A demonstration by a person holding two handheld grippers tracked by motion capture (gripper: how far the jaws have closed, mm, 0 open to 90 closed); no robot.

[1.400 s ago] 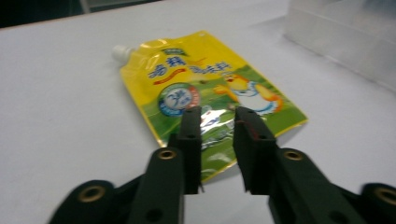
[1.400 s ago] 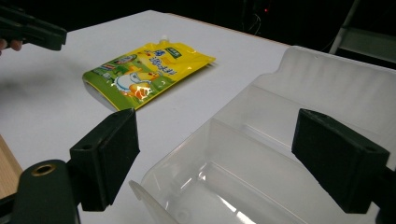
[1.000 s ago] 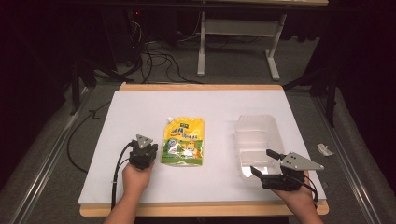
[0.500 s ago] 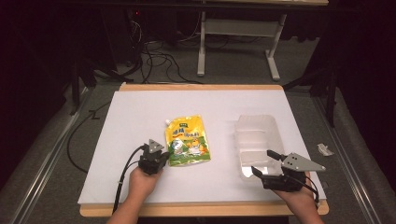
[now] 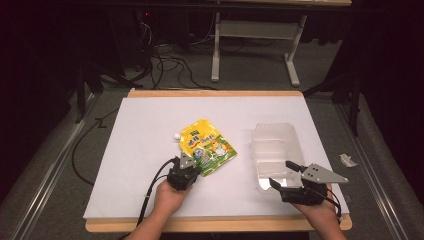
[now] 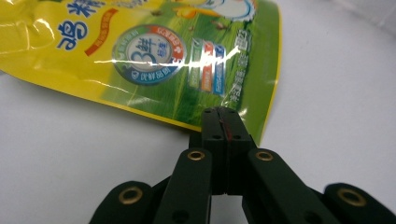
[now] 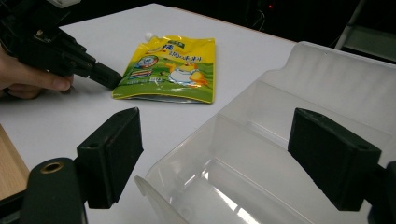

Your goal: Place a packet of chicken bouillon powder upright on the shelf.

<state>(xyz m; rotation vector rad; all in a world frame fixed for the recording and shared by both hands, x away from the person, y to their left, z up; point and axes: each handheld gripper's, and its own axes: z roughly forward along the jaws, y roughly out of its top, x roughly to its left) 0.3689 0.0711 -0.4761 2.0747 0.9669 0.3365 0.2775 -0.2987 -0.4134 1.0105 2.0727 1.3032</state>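
Observation:
A yellow and green spouted pouch [image 5: 207,147] lies flat on the white table [image 5: 145,130], turned askew with its white cap toward the far left. My left gripper [image 5: 192,168] is shut, and its joined tips [image 6: 223,114] press against the pouch's [image 6: 154,60] near bottom edge with nothing between them. A clear plastic container [image 5: 275,147] stands to the right. My right gripper [image 5: 281,173] is open, one jaw on each side of the container's [image 7: 327,79] near end, not pressing it. In the right gripper view the left gripper [image 7: 112,79] touches the pouch [image 7: 170,70].
The table's wooden front edge [image 5: 215,224] runs just below both hands. A small white scrap [image 5: 346,160] lies on the floor off the right side. A metal frame [image 5: 252,47] and cables sit beyond the far edge.
My left hand has slid right along the table to the pouch's near edge, and the pouch has swung round and shifted right. The right gripper has stayed still.

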